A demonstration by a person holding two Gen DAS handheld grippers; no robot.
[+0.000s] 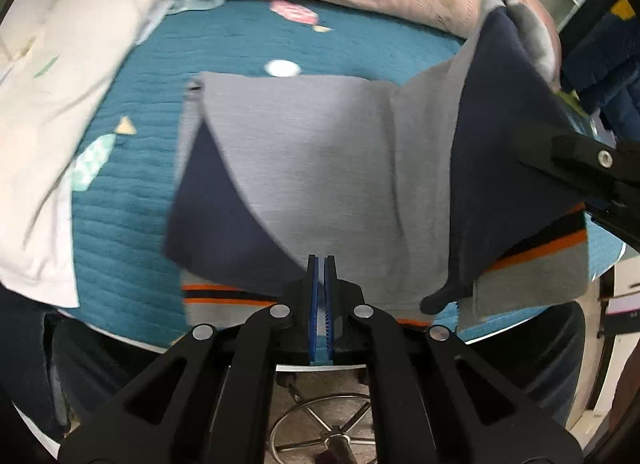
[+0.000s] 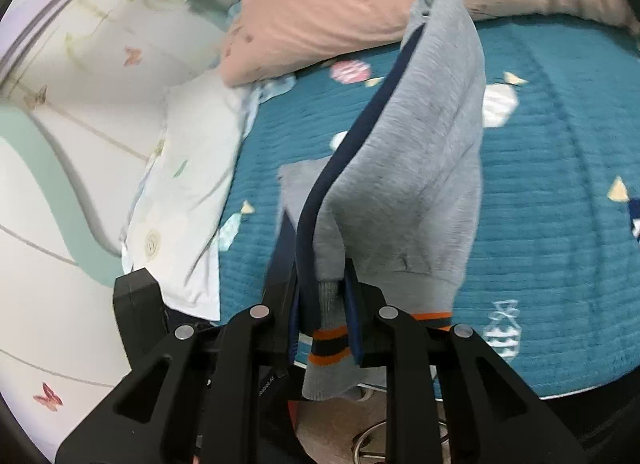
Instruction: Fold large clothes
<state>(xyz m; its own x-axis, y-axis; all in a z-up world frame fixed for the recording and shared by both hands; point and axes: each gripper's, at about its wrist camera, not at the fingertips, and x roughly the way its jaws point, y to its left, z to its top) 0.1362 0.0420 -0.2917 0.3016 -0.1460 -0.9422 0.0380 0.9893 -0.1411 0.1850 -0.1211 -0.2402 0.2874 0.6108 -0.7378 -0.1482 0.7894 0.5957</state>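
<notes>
L gripper (image 1: 321, 264): blue pads pressed together w/ only a hairline gap. The grey fabric edge of the sweatshirt (image 1: 312, 151) runs right up to the tips, but can't tell from the L wrist view whether a thin layer is pinched between them or just lies behind.

R gripper (image 2: 324, 300): fingers clamped on the sweatshirt's ribbed hem, grey knit w/ orange-black-orange stripe band (image 2: 329, 346) bunched between the pads, hem end hanging out below the fingers. From the clamp the garment rises up and away in the R wrist view, grey fleece inside facing the cam, navy edge along its left side, far tip lifted in front of the pink pillow (image 2: 360, 3).

Sweatshirt overall: navy outside, grey inside, on a teal quilted bedspread (image 1: 132, 232) w/ small cartoon prints. In the L wrist view the mid part is spread over the spread, grey side up, navy triangle showing at left, striped hem along the near bed edge. Right portion is raised off the bed toward the R gripper, which shows as a black arm at frame right.

White patterned pillow (image 1: 48, 135) at the bed's left side, pink pillow across the far end. Chrome chair base (image 1: 320, 432) on the floor below the L gripper. Some motion blur in both views.
</notes>
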